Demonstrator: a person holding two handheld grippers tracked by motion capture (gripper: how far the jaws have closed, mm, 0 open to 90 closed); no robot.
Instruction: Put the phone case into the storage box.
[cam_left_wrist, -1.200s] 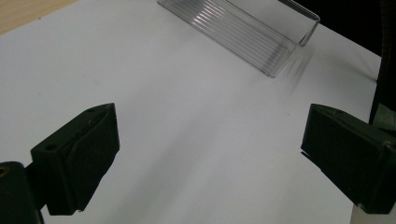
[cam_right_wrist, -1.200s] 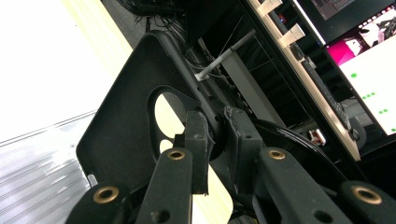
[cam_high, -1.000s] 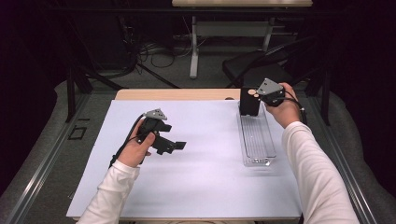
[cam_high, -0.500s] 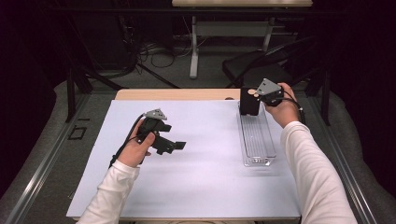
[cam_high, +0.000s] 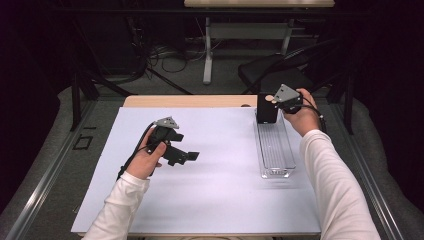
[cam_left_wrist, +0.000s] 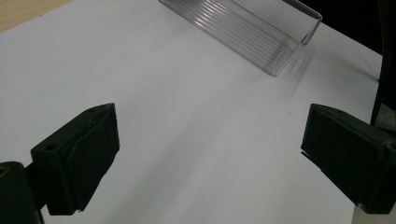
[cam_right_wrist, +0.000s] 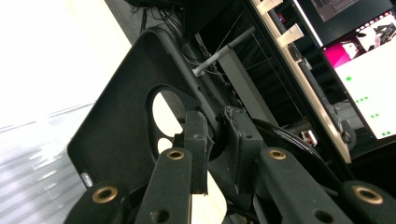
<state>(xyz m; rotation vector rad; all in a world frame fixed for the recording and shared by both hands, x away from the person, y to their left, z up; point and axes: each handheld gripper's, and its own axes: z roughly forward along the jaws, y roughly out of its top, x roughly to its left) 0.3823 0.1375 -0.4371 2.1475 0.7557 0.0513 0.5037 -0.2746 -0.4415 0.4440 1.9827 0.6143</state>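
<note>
Table (cam_high: 210, 210) under one matte white sheet is the largest item we record. One clear ribbed plastic tray (cam_high: 275, 150) lies at its right side. Above the tray's far end, the raised right gripper (cam_high: 272, 102) is clenched on one flat black phone case (cam_high: 266, 109). The left gripper (cam_high: 182, 156) hovers low at mid-sheet, jaws released.

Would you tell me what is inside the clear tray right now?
The clear tray looks empty along its ribbed floor. The right gripper holds a black phone case upright over its far end, which hides the floor there.
</note>
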